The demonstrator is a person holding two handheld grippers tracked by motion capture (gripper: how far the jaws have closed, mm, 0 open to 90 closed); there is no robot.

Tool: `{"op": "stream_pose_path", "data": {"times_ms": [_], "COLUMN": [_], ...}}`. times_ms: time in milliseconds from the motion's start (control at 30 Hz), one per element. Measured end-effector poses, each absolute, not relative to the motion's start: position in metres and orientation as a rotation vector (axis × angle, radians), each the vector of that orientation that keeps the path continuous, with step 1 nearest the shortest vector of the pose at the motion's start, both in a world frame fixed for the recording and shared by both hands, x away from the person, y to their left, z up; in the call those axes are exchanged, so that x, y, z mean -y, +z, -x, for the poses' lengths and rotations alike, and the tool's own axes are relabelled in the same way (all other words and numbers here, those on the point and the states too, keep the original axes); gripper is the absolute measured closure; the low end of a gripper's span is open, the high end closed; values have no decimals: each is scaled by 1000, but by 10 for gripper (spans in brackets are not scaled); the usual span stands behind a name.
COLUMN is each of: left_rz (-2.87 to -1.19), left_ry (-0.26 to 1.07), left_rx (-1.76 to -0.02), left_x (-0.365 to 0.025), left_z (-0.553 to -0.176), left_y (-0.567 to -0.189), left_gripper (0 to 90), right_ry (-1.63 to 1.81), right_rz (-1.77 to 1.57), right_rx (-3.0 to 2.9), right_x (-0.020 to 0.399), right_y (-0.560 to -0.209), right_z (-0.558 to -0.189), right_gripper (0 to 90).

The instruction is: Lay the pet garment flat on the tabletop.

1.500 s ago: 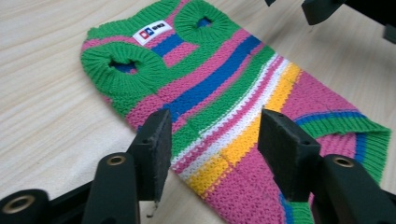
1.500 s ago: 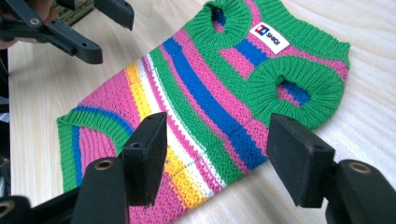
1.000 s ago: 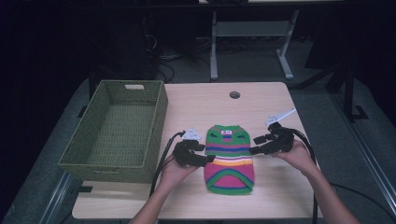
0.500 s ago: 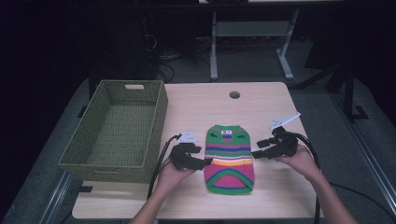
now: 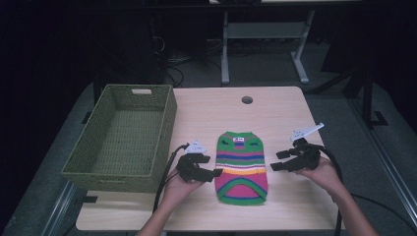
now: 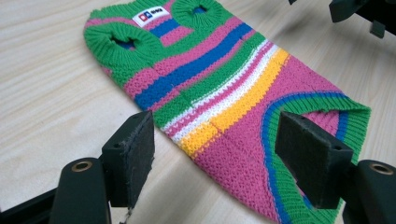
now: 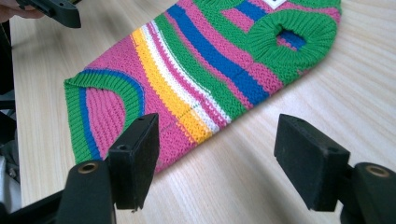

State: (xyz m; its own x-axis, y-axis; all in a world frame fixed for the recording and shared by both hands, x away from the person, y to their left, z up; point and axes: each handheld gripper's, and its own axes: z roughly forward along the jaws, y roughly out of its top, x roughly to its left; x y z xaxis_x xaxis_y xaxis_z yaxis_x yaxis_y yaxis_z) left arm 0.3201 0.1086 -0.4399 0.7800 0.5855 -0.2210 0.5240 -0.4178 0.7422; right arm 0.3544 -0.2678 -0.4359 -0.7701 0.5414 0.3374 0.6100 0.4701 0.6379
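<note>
We hold both tongs wide open and empty either side of the striped knitted pet sweater (image 5: 241,167), lying flat on the table (image 5: 275,110) with its long axis near-to-far, left tongs (image 5: 215,173) nearer its edge than right tongs (image 5: 273,161).

A pale wood-grain table (image 5: 290,206) carries a striped knit sweater (image 5: 242,166), which lies flat on it. Left of the sweater, well apart from it, a green woven basket (image 5: 162,132) stands along the table's left edge. Beyond the sweater, near the far edge, a round cable hole (image 5: 247,100) sits in the tabletop.
</note>
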Motion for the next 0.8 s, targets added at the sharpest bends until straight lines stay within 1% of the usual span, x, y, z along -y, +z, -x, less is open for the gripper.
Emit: {"op": "stream_pose_path", "data": {"times_ms": [300,467,800], "left_rz": [-2113,-2088,-2089], "left_ry": [87,70,69], "left_rx": [-794,-797,-814], "left_x": [-108,-111,-119], "left_z": [-311,-305,-299], "left_y": [-440,-442,-448], "left_gripper": [278,278,278], "right_ry": [-1210,-1220,-1247], "right_rz": [1052,1077,1117], "right_rx": [2609,2596,2601], "right_x": [278,286,303], "right_y": [-439,-440,-444], "right_z": [-346,-341,-326], "right_gripper": [302,290,290]}}
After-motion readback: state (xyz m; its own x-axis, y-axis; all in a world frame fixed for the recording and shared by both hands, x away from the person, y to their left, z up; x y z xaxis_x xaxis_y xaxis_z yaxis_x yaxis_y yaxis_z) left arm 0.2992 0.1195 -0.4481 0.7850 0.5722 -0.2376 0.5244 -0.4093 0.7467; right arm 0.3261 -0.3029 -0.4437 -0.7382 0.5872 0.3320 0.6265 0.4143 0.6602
